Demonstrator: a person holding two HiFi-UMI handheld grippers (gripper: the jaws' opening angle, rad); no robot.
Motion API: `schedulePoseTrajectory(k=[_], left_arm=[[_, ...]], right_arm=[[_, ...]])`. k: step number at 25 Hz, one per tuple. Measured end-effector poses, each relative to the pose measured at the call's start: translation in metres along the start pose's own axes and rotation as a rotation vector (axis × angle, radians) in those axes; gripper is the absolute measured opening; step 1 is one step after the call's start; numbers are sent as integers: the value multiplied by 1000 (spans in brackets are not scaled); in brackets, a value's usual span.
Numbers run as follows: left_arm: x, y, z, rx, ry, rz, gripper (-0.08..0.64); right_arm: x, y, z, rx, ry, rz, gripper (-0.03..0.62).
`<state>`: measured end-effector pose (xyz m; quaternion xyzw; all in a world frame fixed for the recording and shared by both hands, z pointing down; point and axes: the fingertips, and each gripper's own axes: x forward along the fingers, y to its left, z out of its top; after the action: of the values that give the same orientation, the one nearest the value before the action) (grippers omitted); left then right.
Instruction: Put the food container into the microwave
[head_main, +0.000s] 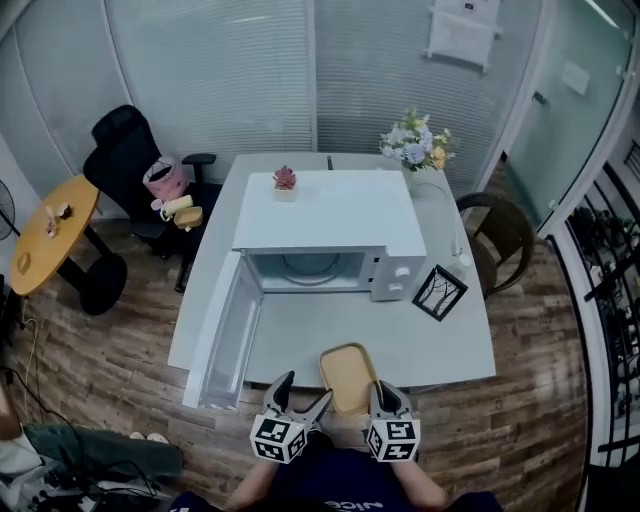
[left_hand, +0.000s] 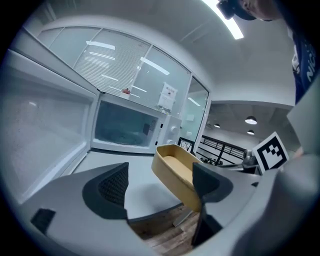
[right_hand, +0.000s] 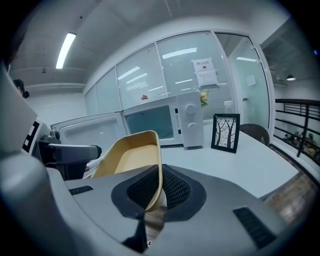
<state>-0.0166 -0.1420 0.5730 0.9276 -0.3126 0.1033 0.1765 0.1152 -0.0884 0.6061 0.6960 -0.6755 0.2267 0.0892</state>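
Note:
A tan food container (head_main: 348, 377) hangs tilted over the white table's near edge, empty inside. My right gripper (head_main: 383, 398) is shut on its right wall, and in the right gripper view the container (right_hand: 129, 159) has its rim pinched between the pads of that gripper (right_hand: 159, 189). My left gripper (head_main: 300, 398) stands open just left of the container, holding nothing; in the left gripper view the container (left_hand: 176, 172) shows by the right jaw of that gripper (left_hand: 160, 186). The white microwave (head_main: 330, 240) sits mid-table, cavity exposed, with its door (head_main: 228, 335) swung open to the left.
A framed picture (head_main: 439, 292) leans right of the microwave. A small potted plant (head_main: 285, 182) stands on the microwave top, a flower vase (head_main: 420, 150) at the table's far right. A black office chair (head_main: 135, 165) and a wooden chair (head_main: 500, 235) flank the table (head_main: 440, 350).

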Motion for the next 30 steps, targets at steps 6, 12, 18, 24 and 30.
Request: schedulePoseTrajectory(k=[6,12,18,24,30], left_arm=[[12,33,10,15,12,-54,388],[13,57,22,21,-10,-39,388],[14,65,19,-43,-29,-21,387],[20,72,23,-38,-25,27,387],[26,74,41,8,-40,69,387]], right_arm=[[32,16,9,23,-3,-44,31],[55,29,15,34,7,-40,31],[67,36,30,10,5,11,31],[87,28,45,7,15,42,31],[112,17,75,-52,26,62,31]])
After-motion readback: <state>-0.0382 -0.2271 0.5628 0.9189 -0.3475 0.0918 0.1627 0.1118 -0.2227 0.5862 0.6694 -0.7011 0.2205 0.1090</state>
